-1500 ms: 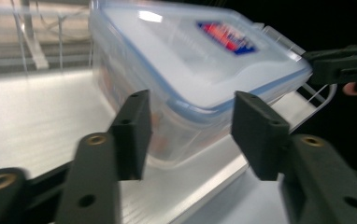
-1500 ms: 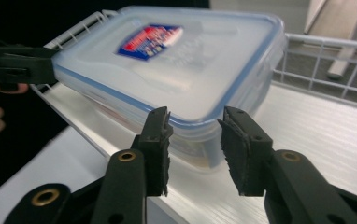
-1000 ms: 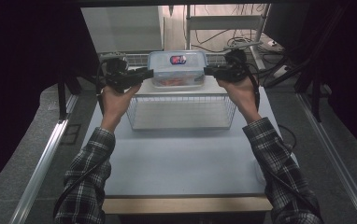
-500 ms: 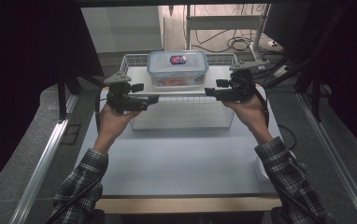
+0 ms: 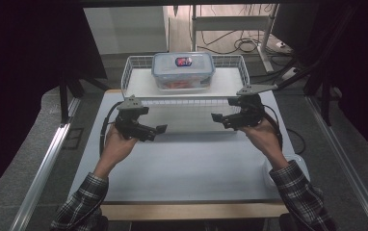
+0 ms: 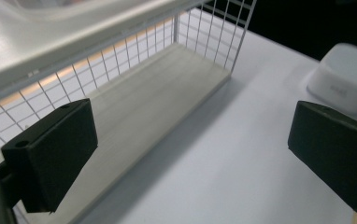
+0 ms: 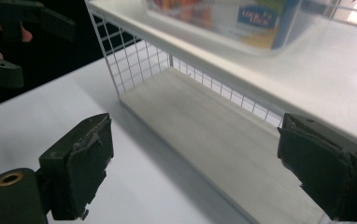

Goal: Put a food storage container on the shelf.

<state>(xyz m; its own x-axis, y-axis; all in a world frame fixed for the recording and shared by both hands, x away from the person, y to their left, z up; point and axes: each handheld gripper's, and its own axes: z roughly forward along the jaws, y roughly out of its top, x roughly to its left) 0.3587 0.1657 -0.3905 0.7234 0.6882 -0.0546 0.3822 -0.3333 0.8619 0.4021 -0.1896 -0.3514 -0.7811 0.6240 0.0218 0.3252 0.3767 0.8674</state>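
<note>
A clear lidded food container (image 5: 183,70) with orange-red contents stands on the top shelf of a white wire rack (image 5: 138,72). The lower shelf (image 6: 158,98) is bare. The left gripper (image 5: 159,130) and right gripper (image 5: 216,117), jaws just opened wide and holding nothing, sit in front of and below the container, apart from it.

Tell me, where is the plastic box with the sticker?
In the high view, the plastic box sits on top of the white wire rack, at the table's far middle.
</note>
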